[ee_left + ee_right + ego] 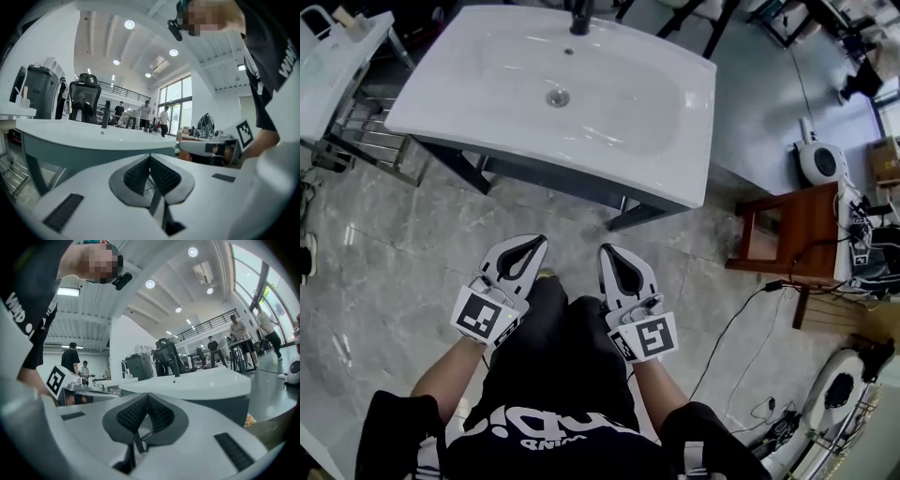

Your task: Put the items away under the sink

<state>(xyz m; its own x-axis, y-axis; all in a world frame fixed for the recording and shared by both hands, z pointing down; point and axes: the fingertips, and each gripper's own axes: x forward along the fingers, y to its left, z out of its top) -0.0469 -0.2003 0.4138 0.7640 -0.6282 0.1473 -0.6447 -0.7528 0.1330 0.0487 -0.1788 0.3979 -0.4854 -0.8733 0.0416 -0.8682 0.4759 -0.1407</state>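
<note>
A white sink (572, 89) on a dark frame stands ahead of me, with its black tap (579, 17) at the far edge. The space beneath it is hidden from the head view. No item to put away shows clearly. Both grippers hover side by side at my waist, short of the sink's front edge. My left gripper (534, 244) is shut with nothing in it, and its ribbed pads (140, 174) meet. My right gripper (606, 250) is also shut and empty. The sink (93, 136) sits just beyond the jaws in both gripper views (197, 380).
A wooden stool (797, 230) stands right of the sink, with a white device (820, 161) behind it and cables (741, 319) on the tiled floor. A second white basin (337, 66) and a metal rack (370, 131) are at the left. Several people stand far off.
</note>
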